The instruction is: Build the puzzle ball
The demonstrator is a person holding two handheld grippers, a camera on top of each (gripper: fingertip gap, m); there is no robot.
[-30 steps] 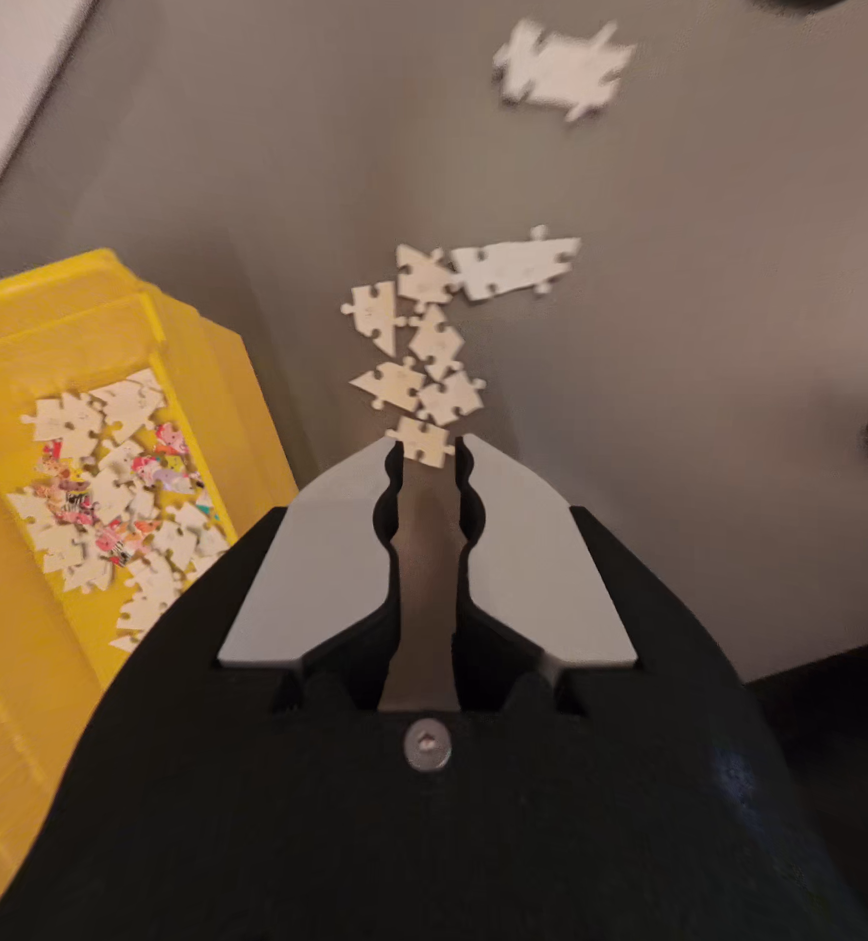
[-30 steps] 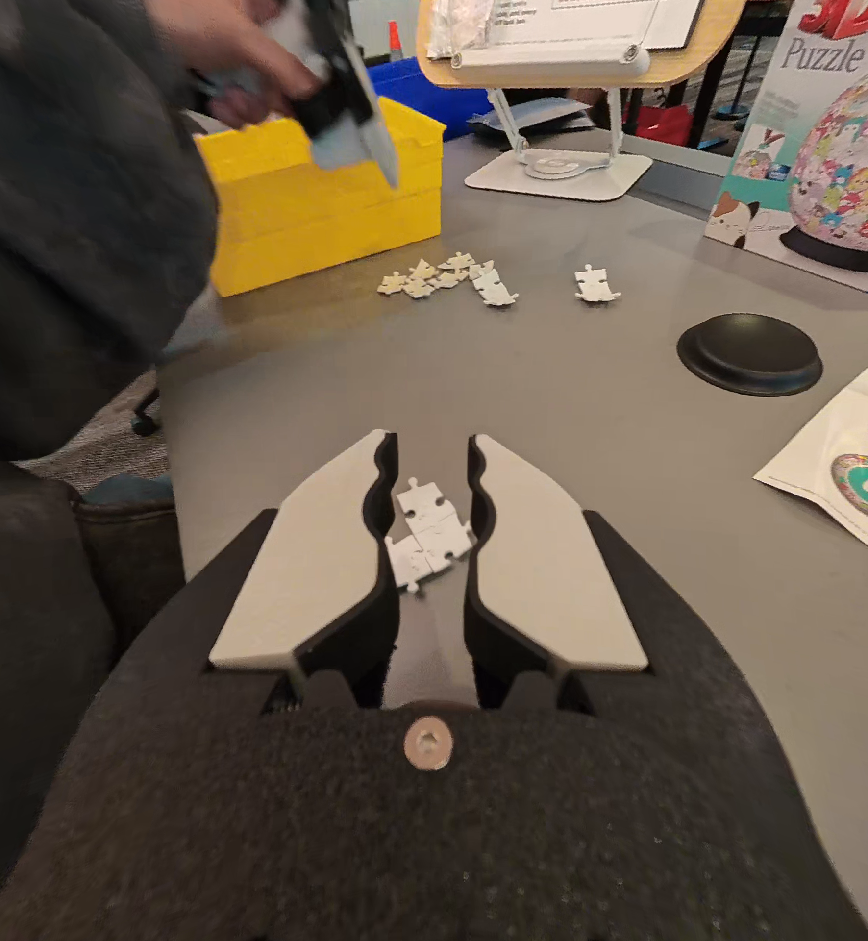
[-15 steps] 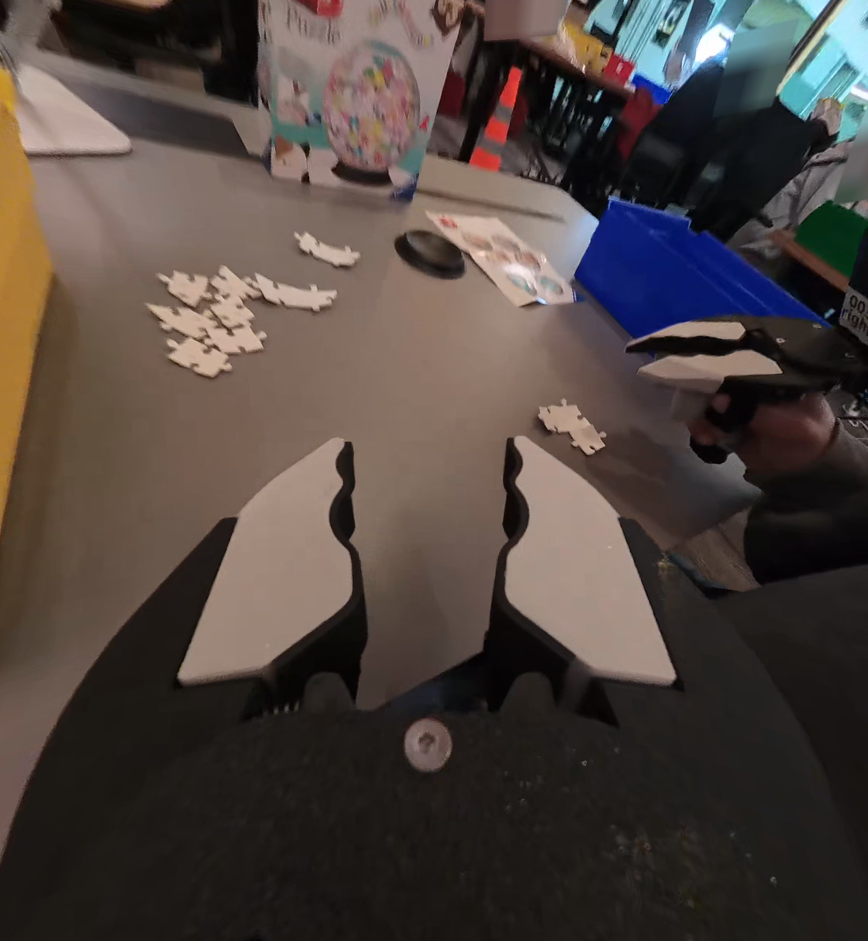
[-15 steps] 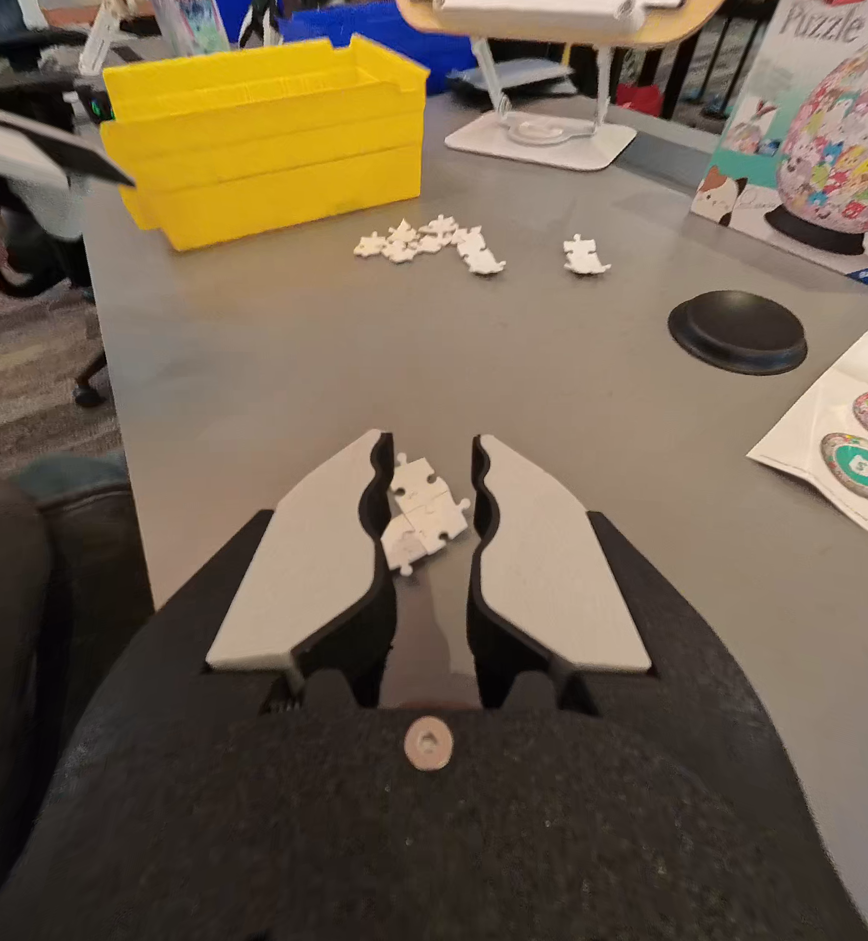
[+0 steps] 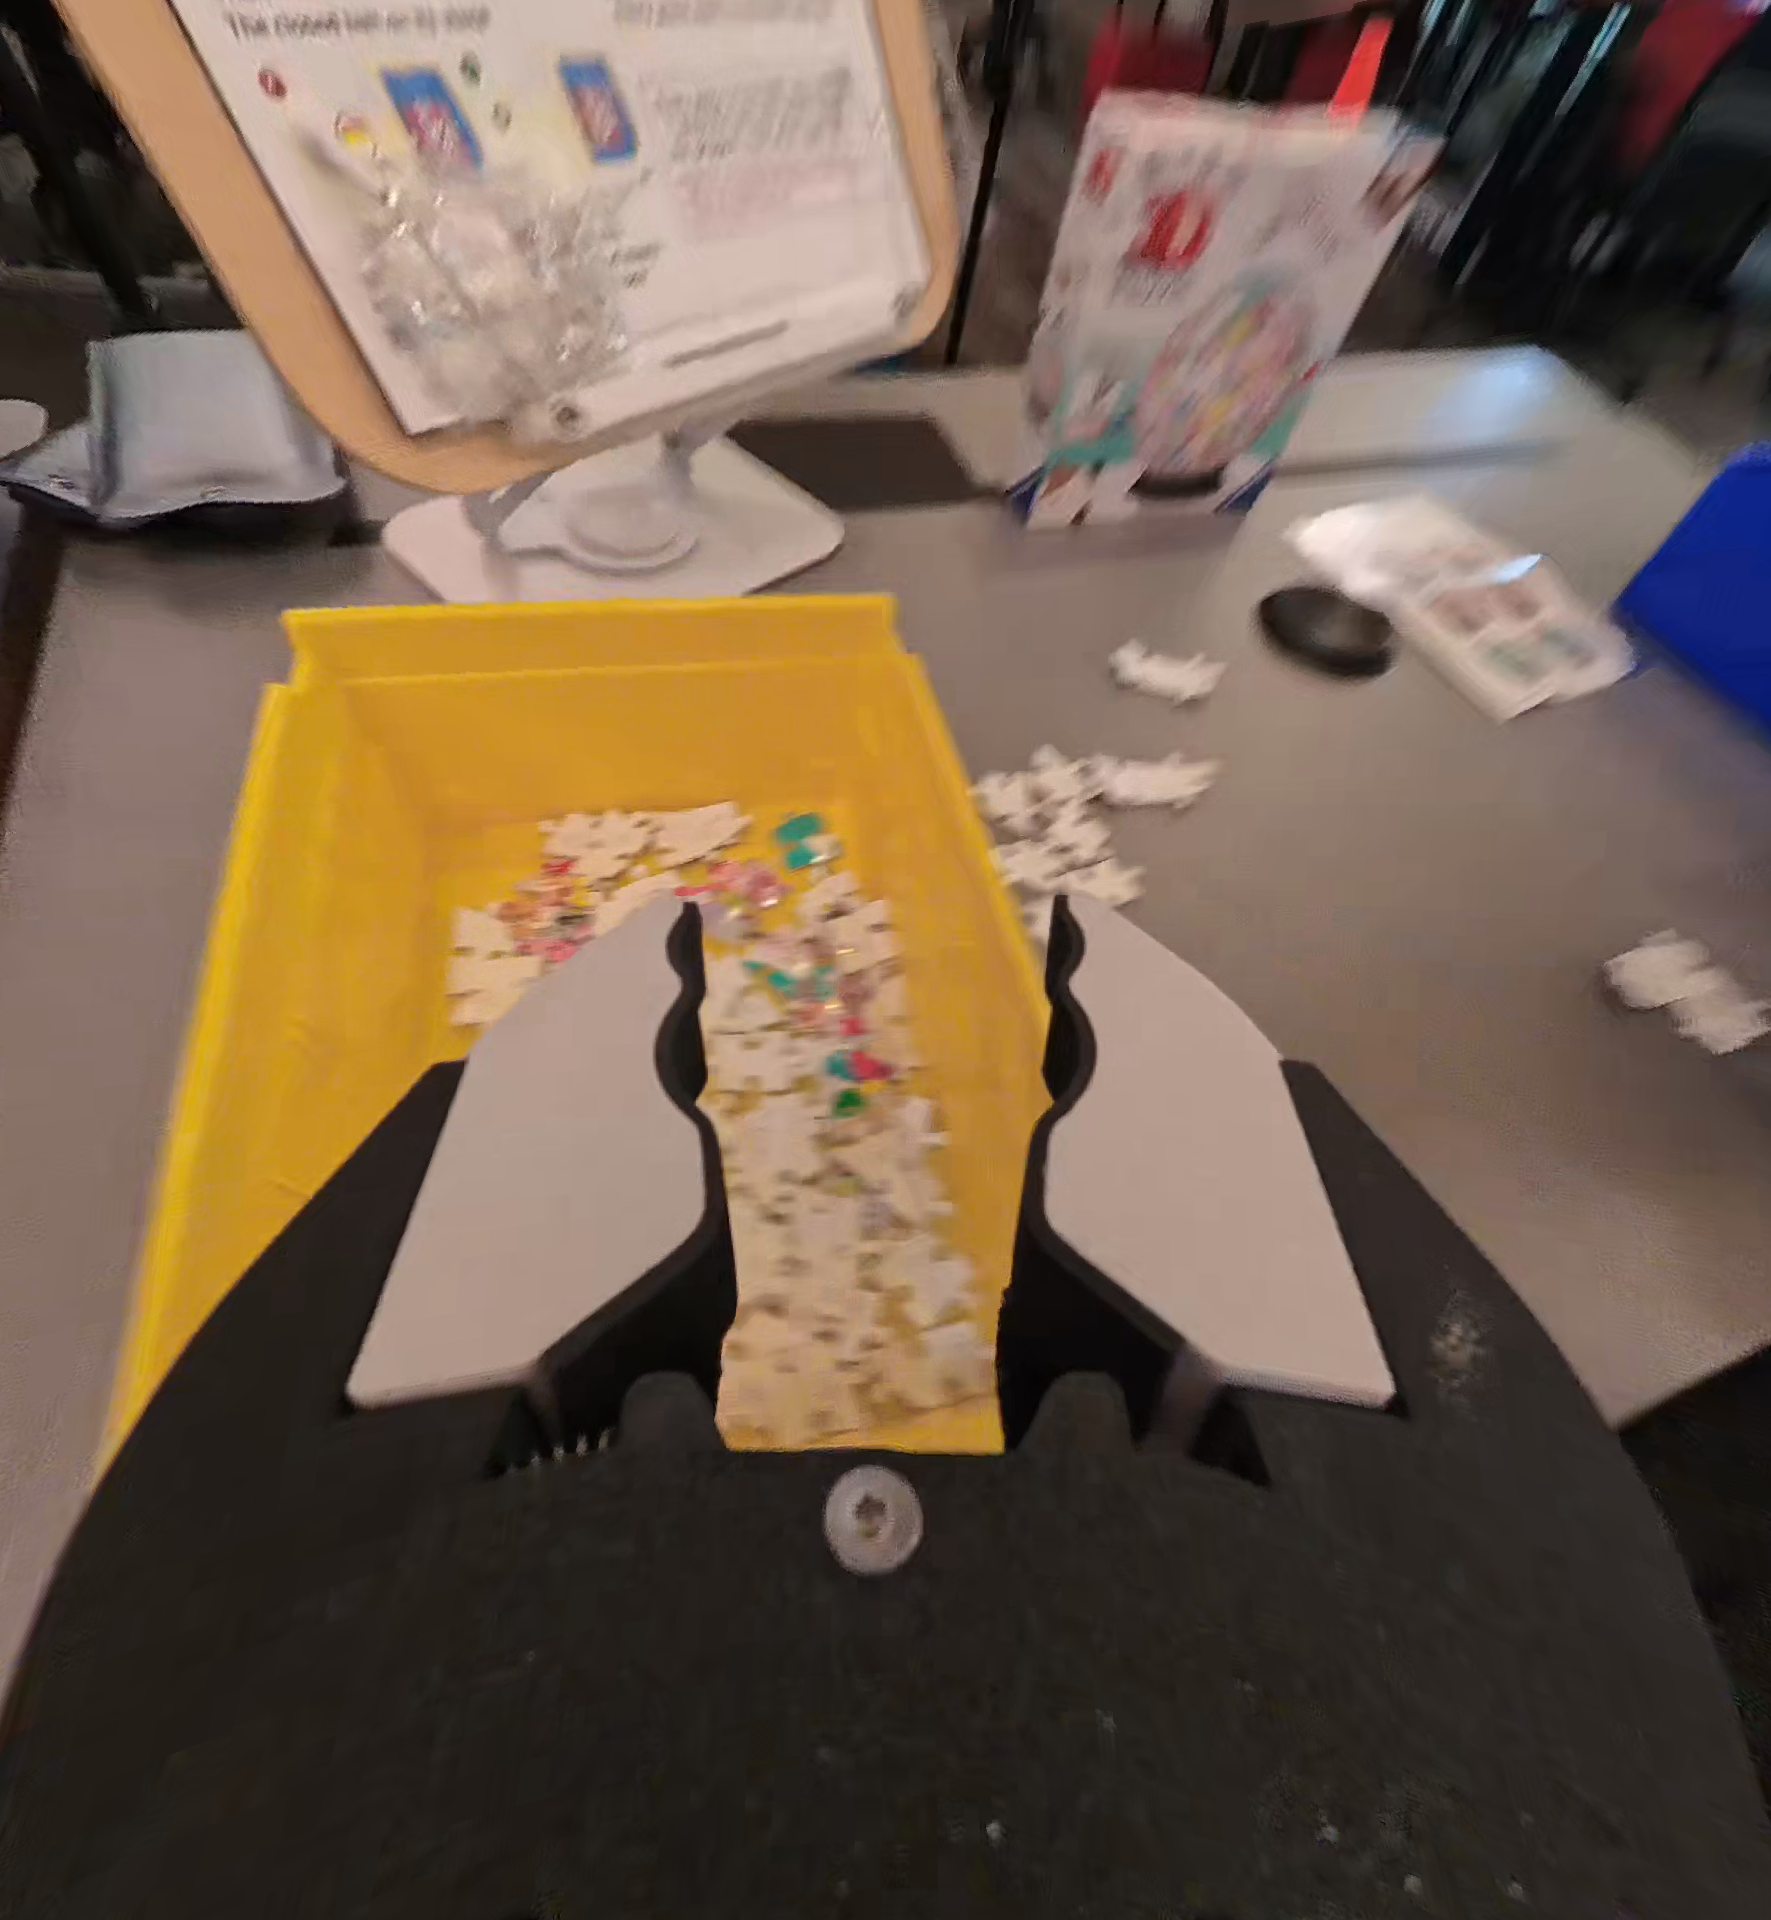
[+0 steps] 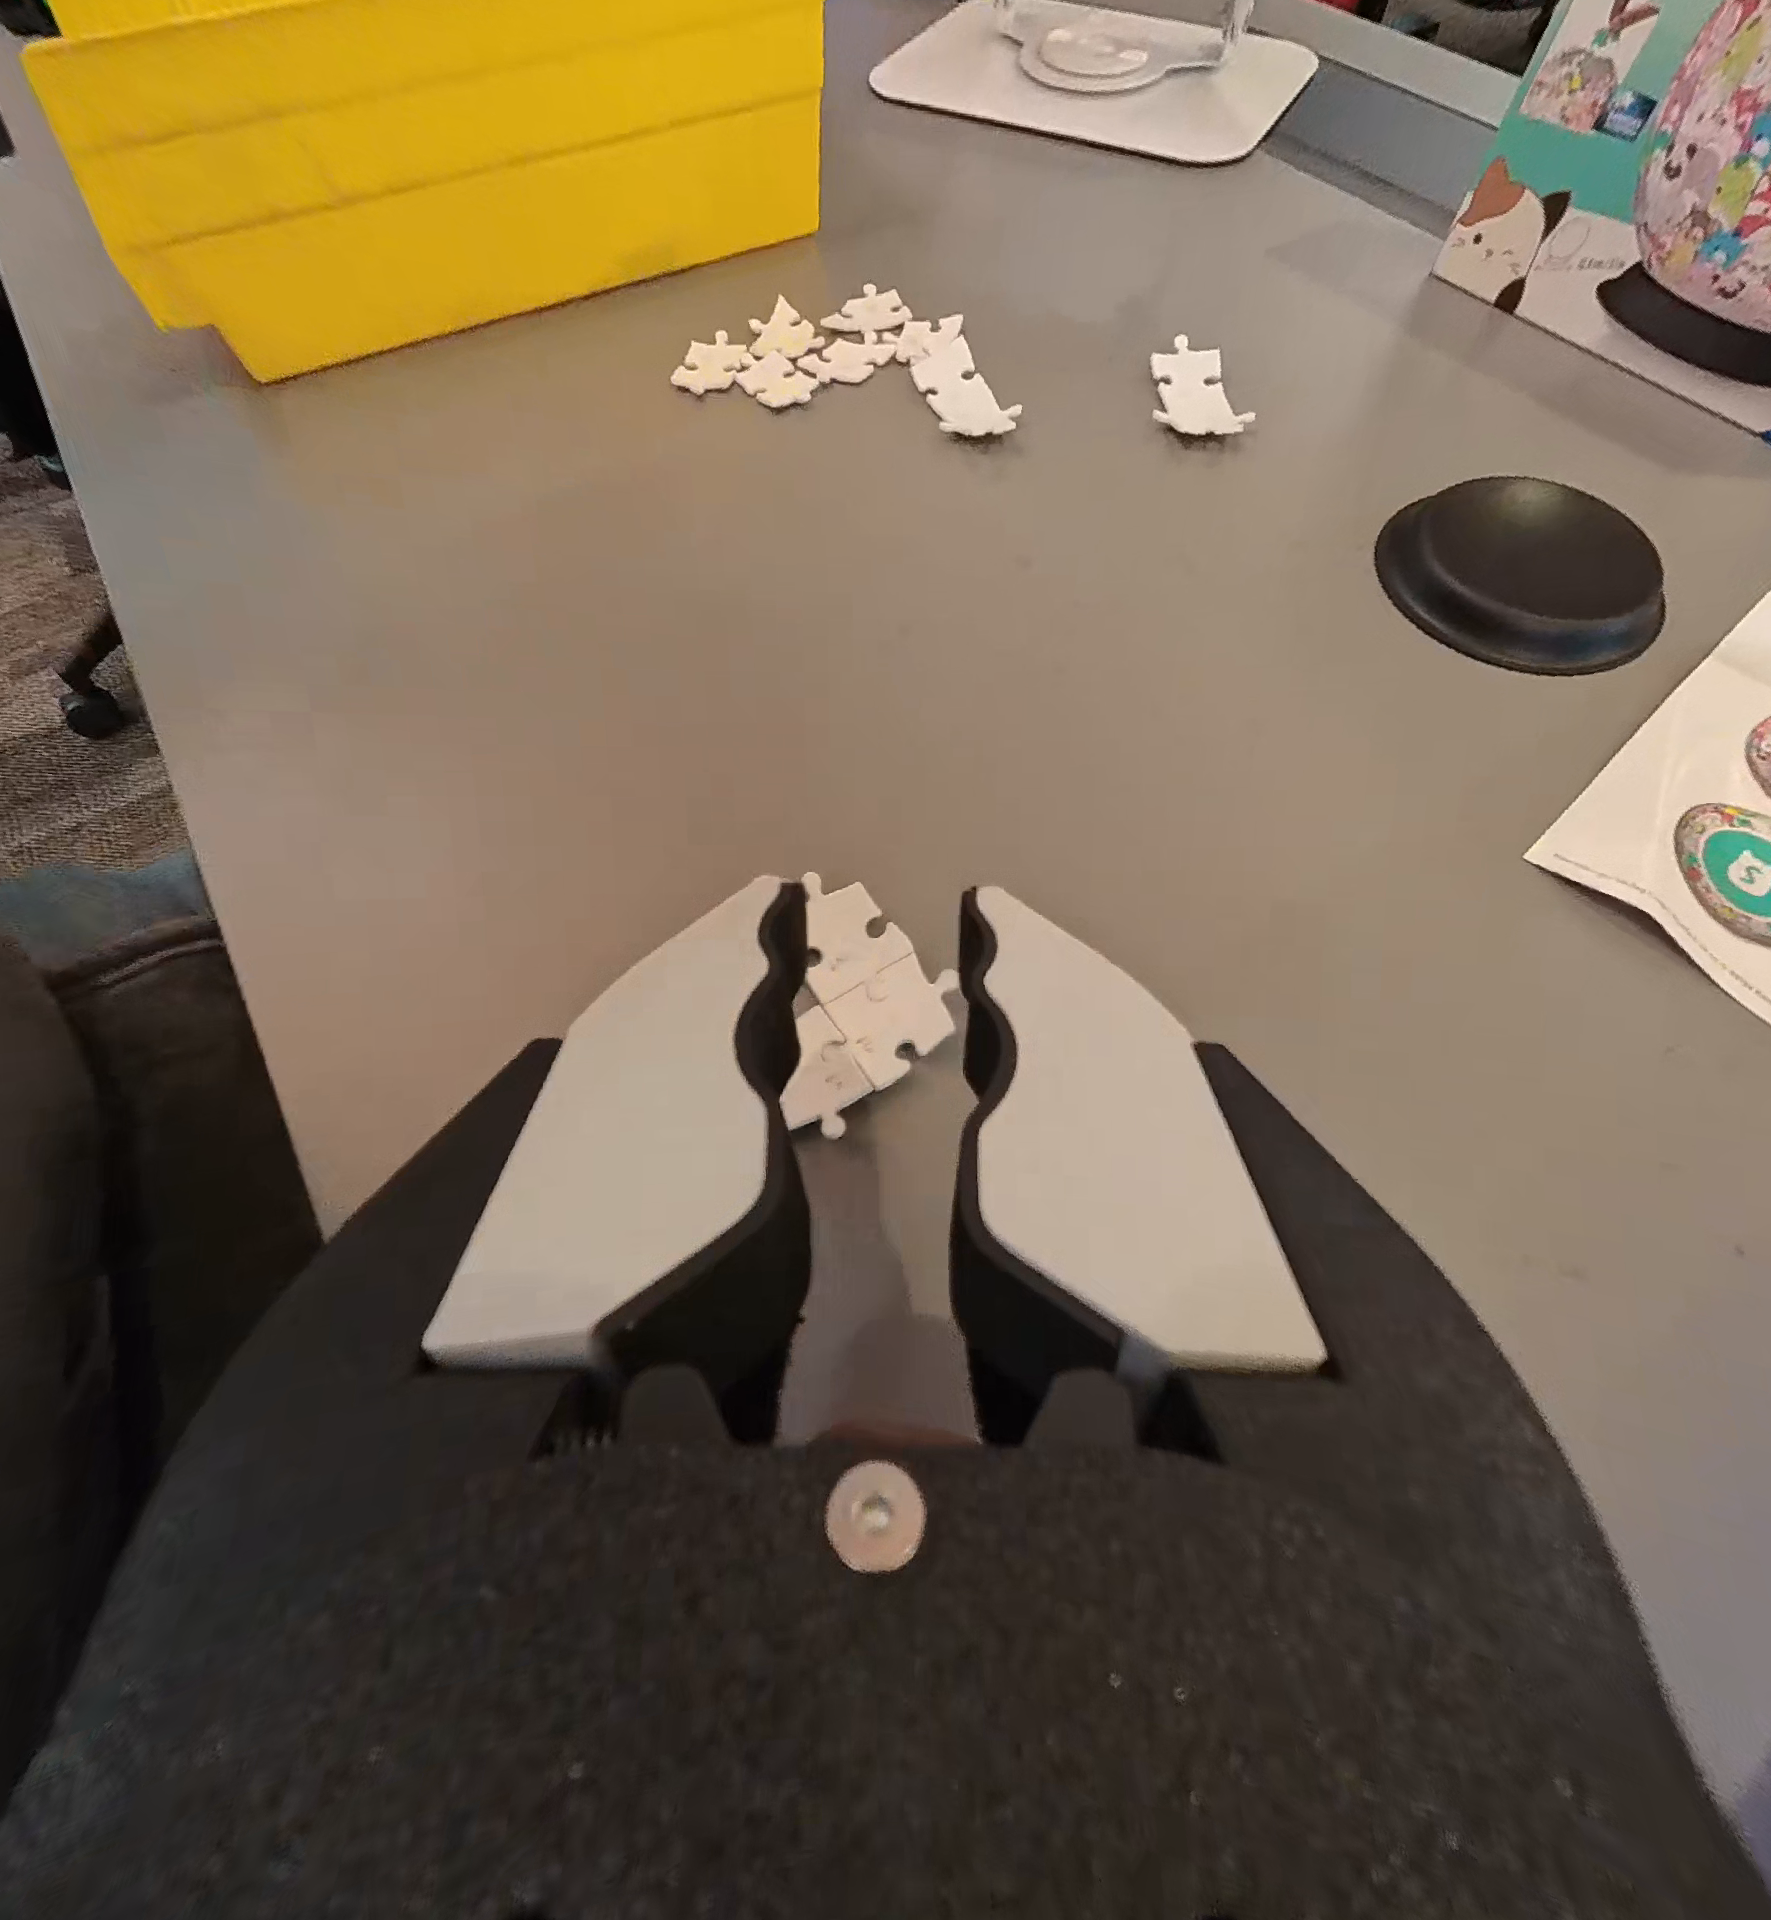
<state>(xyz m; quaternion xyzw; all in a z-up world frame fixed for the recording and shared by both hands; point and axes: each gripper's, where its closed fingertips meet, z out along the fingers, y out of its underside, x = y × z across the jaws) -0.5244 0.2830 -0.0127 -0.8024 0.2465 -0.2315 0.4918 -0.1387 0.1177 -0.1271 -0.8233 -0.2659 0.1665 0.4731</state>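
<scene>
My left gripper [image 5: 873, 906] is open and empty, held above the yellow bin [image 5: 590, 623], which holds several loose puzzle pieces [image 5: 819, 1143], some white side up and some coloured. My right gripper [image 6: 878, 899] is open low over the grey table near its front edge. A small joined patch of white pieces [image 6: 865, 997] lies on the table between its fingers, close to the left finger [image 6: 652, 1091]. A cluster of loose white pieces [image 6: 808, 353] lies beside the bin, with a joined strip [image 6: 964, 384] and a joined pair [image 6: 1198, 390] to its right.
A black round stand [image 6: 1520, 571], a printed leaflet [image 6: 1743, 831] and the puzzle box [image 6: 1691, 156] are at the right. A sign holder on a white base [image 5: 611, 540] stands behind the bin. A blue bin [image 5: 1754, 603] is at far right. The table edge and carpet are at left. There is about 45 cm between the tips of the two grippers.
My left gripper has swung from the loose pieces, across the table, to above the yellow bin, and has opened wider. My right gripper has stayed over the joined patch.
</scene>
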